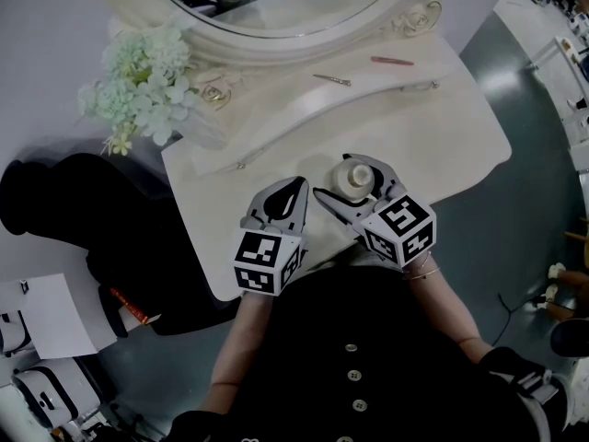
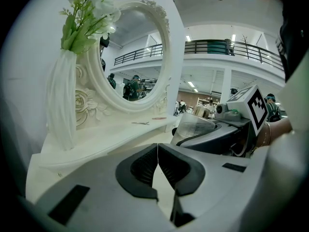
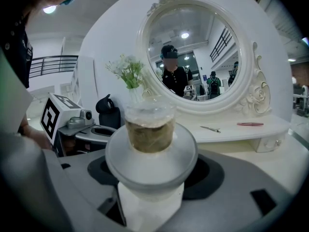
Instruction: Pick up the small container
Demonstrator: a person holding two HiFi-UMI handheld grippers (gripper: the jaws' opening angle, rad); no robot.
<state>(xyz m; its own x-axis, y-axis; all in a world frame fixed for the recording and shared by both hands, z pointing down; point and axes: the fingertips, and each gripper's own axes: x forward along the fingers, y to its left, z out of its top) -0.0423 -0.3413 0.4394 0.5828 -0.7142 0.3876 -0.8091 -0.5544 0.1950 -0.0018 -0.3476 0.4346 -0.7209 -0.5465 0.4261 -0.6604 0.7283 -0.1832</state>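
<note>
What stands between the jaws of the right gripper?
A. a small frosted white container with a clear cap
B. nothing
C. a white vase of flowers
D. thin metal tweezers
A: in the right gripper view the small frosted white container stands between the jaws of the right gripper.

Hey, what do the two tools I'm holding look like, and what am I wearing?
Both the left tool and right tool are grey-white plastic with dark pads, each carrying a white cube of black square markers. Black buttoned top, thin bracelet.
</note>
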